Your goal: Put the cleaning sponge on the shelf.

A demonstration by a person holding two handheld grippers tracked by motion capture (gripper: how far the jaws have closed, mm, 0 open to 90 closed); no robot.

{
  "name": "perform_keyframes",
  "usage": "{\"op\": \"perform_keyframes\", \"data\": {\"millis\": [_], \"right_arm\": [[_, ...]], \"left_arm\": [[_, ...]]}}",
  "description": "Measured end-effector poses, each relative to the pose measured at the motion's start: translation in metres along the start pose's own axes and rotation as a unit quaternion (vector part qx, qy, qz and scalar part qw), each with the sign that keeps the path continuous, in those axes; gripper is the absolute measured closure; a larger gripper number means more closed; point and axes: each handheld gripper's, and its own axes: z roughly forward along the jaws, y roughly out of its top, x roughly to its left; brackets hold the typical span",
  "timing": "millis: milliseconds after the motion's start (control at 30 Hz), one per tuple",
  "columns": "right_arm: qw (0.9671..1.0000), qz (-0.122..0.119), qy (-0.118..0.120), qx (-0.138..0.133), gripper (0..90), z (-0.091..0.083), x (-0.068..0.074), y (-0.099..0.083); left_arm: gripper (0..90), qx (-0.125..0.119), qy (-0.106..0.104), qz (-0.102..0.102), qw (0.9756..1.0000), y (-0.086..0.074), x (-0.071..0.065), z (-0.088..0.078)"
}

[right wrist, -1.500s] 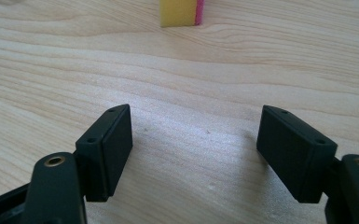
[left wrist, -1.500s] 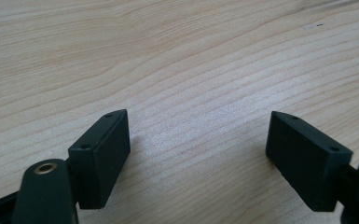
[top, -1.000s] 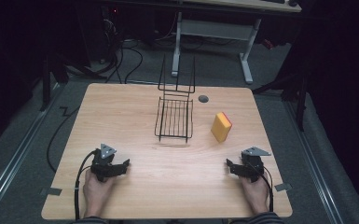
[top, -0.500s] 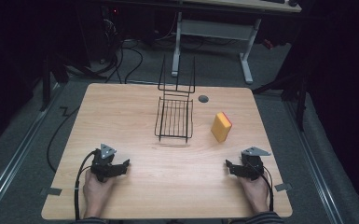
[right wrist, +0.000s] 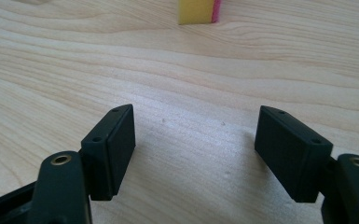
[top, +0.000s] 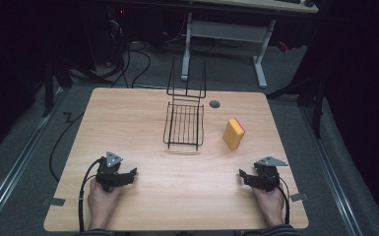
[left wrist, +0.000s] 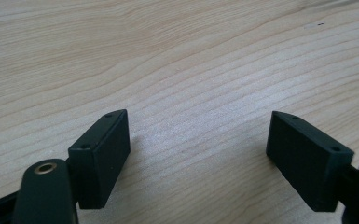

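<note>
Fingers of the left gripper stand spread over bare worktop, grasping nothing. Those of the right gripper have just closed in a little yet are parted too, with only wood between them. Both rest at the near edge. Farther off, right of centre, the yellow sponge stands untouched, just right of the empty wire basket. Judging by this, nothing is done yet: reaching, grasping and placing all remain.

A wooden table bears a wire basket and a yellow sponge.
</note>
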Motion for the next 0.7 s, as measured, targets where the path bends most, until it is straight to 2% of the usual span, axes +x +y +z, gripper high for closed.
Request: {"op": "perform_keyframes", "data": {"millis": [133,267,500,700], "right_arm": [[1.0,-0.001,0.005,-0.004,29.4,-0.002,0.0,-0.001],[0.9997,0.004,0.021,-0.014,29.2,-0.009,0.005,-0.001],[0.999,-0.013,0.021,-0.036,30.1,-0.017,0.013,0.0],[0.9985,-0.013,0.03,-0.045,30.3,-0.019,0.019,0.003]], "left_arm": [[22.0,0.0,0.0,0.0,1.0,0.0,0.0,0.0],[22.0,0.0,0.0,0.0,1.0,0.0,0.0,0.0],[22.0,0.0,0.0,0.0,1.0,0.0,0.0,0.0],[22.0,0.0,0.0,0.0,1.0,0.0,0.0,0.0]]}}
